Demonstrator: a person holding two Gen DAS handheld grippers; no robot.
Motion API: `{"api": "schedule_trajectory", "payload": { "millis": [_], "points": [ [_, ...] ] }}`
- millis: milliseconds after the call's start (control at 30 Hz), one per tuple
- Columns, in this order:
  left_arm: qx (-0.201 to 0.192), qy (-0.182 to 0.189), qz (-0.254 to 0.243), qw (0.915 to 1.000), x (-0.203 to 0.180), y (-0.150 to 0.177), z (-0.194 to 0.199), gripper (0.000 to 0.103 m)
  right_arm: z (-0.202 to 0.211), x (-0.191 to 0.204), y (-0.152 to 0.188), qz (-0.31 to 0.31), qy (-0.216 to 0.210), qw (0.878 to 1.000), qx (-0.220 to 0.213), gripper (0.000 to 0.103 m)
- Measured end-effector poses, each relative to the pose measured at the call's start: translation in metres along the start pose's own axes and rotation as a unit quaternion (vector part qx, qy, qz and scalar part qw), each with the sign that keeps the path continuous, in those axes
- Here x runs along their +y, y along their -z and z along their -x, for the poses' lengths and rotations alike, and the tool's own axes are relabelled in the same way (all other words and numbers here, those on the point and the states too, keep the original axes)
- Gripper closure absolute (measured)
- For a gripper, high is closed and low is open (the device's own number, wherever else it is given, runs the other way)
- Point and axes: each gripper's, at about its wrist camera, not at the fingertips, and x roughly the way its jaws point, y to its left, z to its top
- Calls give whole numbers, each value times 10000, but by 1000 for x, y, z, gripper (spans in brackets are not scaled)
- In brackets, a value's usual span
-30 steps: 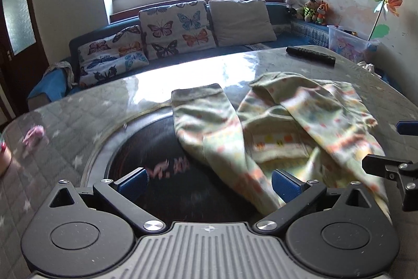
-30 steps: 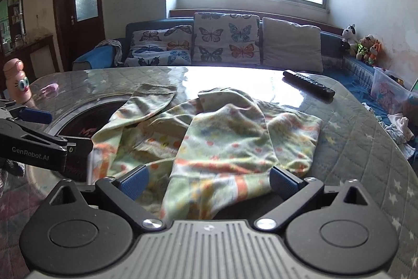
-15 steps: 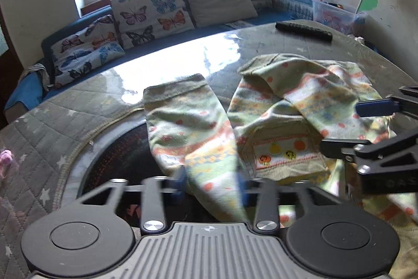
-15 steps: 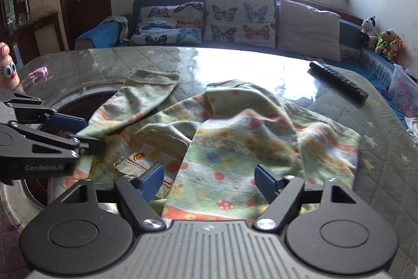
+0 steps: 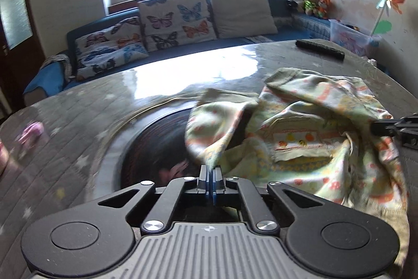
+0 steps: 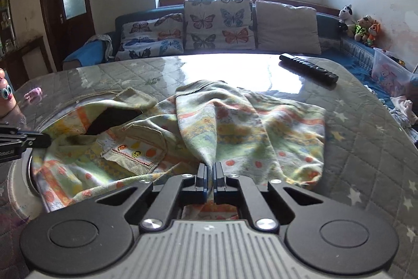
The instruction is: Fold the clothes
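Observation:
A pair of child's pants (image 5: 313, 122), pale green with orange and yellow print, lies crumpled on the round table; it also shows in the right wrist view (image 6: 235, 127). My left gripper (image 5: 210, 174) is shut on the near edge of the left leg and lifts it off the table. My right gripper (image 6: 209, 173) is shut on the near edge of the right leg, which rises in a ridge towards it. The left gripper's tip shows at the left of the right wrist view (image 6: 23, 140), and the right gripper's tip at the right of the left wrist view (image 5: 392, 127).
The table (image 6: 365, 148) has a quilted grey cover and a dark round inset (image 5: 156, 148). A black remote (image 6: 308, 68) lies at the far right. A small pink object (image 5: 31, 131) and a pink toy (image 6: 5, 96) sit at the left. A sofa with cushions (image 6: 216, 28) stands behind.
Both grippers went from open to shut on the pants' near edge. The left leg has been pulled up and bunched; the cloth has shifted towards me.

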Motion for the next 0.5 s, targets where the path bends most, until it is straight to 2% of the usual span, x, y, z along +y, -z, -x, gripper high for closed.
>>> {"api": "schedule_trajectory", "payload": {
  "millis": [167, 300, 467, 500],
  "points": [
    [32, -311, 240, 9992, 27, 26, 32, 103, 31, -13, 9, -155, 5, 9997, -163, 100],
    [40, -328, 293, 9990, 33, 29, 36, 103, 51, -24, 19, -224, 156, 9995, -138, 100],
    [50, -349, 360, 9987, 40, 31, 40, 99, 66, -43, 34, -525, 486, 9974, -10, 100],
    [52, -353, 373, 9987, 42, 32, 41, 95, 68, -47, 39, -576, 554, 9968, 58, 100]
  ]
}}
